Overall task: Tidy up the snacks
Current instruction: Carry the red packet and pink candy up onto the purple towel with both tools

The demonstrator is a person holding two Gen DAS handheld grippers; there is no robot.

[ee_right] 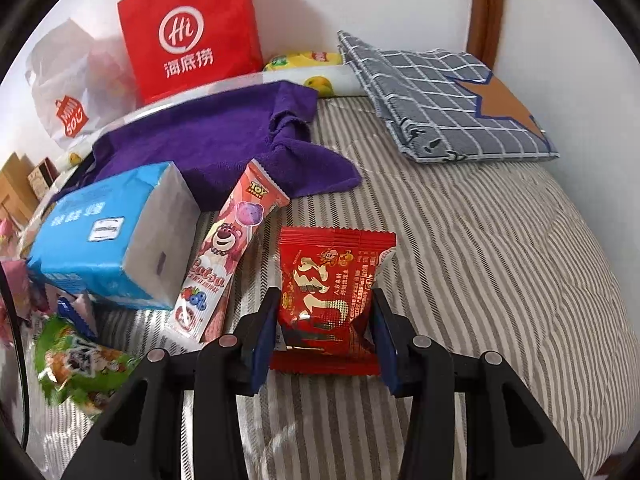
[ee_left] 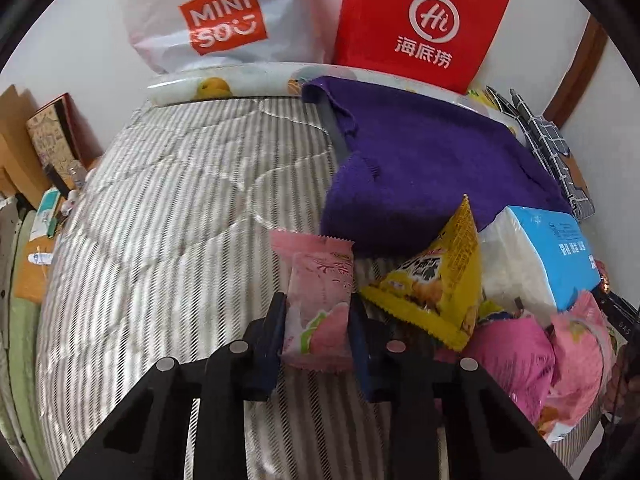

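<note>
item one: left tool, clenched on a pink snack packet. we see both dark pads pressed against the packet's sides, its far end standing up over the striped bed cover. we judge the side grip is chosen so the thin wrapper can be carried without folding.

item two: right tool, grasping a red snack packet across its width, the packet's far end pointing away over the bed. we judge both packets are on their way out of the loose heap to cleaner spots.

item three: unsorted snacks. in the left view, a yellow packet tilts just right of the pink one, with more pink wrappers heaped at near right. in the right view, a long toy story candy bar leans against the blue tissue pack, and a green packet lies near left.

item four: surroundings. a purple cloth is spread at the far side, a red paper bag and a white miniso bag stand against the wall, and a folded grey checked cloth lies far right. the open striped stretch to the right looks to us the likely sorting ground.
</note>
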